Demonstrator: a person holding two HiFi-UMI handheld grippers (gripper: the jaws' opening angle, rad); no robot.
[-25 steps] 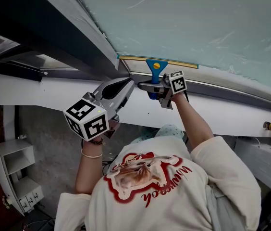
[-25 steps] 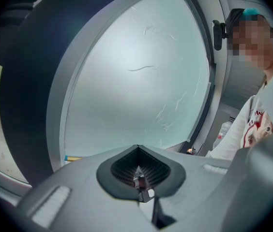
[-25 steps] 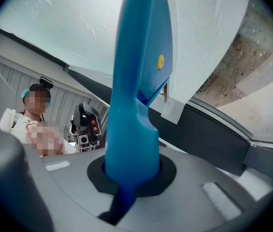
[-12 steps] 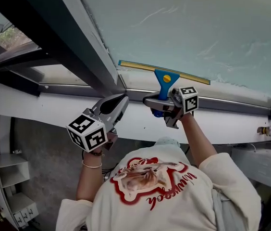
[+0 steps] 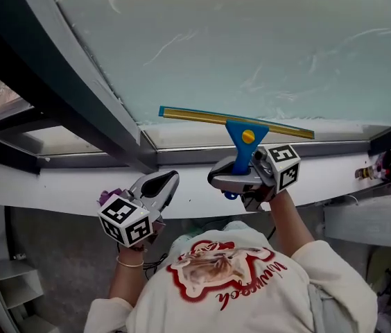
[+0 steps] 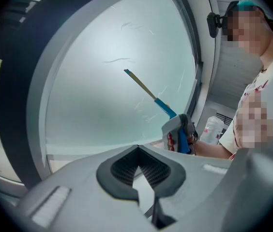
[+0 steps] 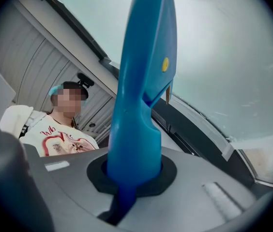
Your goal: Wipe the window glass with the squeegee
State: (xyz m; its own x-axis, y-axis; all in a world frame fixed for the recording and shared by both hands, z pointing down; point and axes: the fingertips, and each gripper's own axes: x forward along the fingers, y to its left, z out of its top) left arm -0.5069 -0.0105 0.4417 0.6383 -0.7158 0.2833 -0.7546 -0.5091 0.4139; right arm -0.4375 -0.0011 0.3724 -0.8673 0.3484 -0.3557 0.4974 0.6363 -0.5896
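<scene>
The squeegee point(image 5: 241, 136) is held by its blue handle, on which the fingers of the right gripper point(image 5: 237, 177) are clamped. Its yellow blade point(image 5: 237, 121) is laid across the lower part of the glass point(image 5: 251, 40), just above the bottom frame point(image 5: 195, 156). Streaks are seen on the glass above the blade. The left gripper point(image 5: 164, 180) is held low, beside the sill point(image 5: 57, 186), apart from the glass; its fingers are closed together with nothing between them.

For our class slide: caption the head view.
Right gripper clamps the blue plastic squeegee, blade on the pale window glass; left gripper hangs shut, empty.
</scene>
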